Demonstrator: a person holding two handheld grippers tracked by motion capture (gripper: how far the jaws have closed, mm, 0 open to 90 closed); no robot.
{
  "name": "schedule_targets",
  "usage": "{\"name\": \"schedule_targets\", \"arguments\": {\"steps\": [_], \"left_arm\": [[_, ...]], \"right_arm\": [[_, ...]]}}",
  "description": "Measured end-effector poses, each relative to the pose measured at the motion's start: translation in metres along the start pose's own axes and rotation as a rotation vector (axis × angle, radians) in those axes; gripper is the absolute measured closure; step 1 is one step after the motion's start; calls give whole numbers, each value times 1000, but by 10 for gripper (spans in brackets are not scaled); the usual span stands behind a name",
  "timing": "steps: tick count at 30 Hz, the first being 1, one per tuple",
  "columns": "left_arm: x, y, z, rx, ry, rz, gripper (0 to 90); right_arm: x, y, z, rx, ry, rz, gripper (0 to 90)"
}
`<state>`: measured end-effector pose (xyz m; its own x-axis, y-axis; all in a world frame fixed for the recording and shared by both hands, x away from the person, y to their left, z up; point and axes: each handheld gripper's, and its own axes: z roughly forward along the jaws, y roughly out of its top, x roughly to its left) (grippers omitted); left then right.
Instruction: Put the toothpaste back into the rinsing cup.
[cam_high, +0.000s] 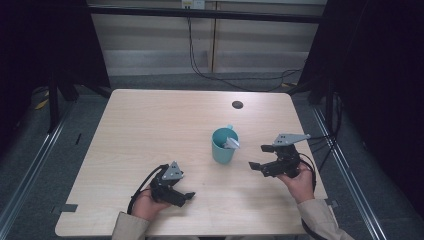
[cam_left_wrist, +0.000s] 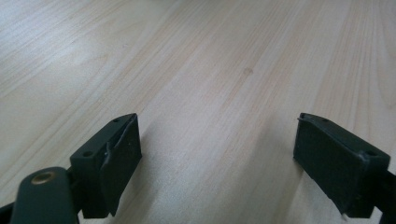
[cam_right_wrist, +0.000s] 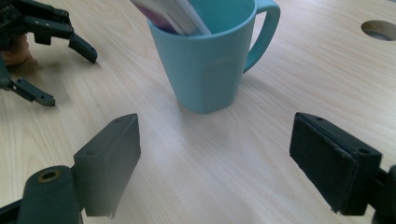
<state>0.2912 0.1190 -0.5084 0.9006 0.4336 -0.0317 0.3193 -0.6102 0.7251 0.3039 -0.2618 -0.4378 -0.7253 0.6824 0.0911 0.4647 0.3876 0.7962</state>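
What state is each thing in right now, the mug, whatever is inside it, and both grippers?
Teal mug: upright on the table, handle pointing to the far side, touched by neither gripper.
White packet: inside the mug, leaning on its rim, top sticking out.
Left gripper: open, holding nothing, low over the table.
Right gripper: open, holding nothing, facing the mug, apart from it.

- A teal mug (cam_right_wrist: 212, 60) of smooth, softly glossy plastic or glazed ware.
- A tabletop (cam_high: 150, 130) of pale wood-grain laminate with a satin sheen.
- The right gripper (cam_right_wrist: 215, 168) with matt black plastic jaws, their pads finely textured.
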Motion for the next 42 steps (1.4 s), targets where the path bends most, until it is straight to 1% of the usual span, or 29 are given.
{"name": "schedule_targets", "arguments": {"steps": [4, 8, 24, 31, 32, 42], "left_arm": [[0, 0, 0, 0, 0, 0, 146], [0, 0, 0, 0, 0, 1, 146], [0, 0, 0, 0, 1, 1, 146], [0, 0, 0, 1, 0, 1, 146], [0, 0, 0, -2, 1, -1, 146], [0, 0, 0, 0, 2, 1, 146]], "right_arm": [[1, -4, -1, 6, -1, -8, 157], [1, -10, 0, 12, 1, -6, 157], [-1, -38, 0, 26, -7, 18, 158], [-2, -52, 1, 42, -12, 30, 159], [-2, -53, 1, 41, -6, 31, 159], [-1, -68, 1, 69, -18, 33, 164]]}}
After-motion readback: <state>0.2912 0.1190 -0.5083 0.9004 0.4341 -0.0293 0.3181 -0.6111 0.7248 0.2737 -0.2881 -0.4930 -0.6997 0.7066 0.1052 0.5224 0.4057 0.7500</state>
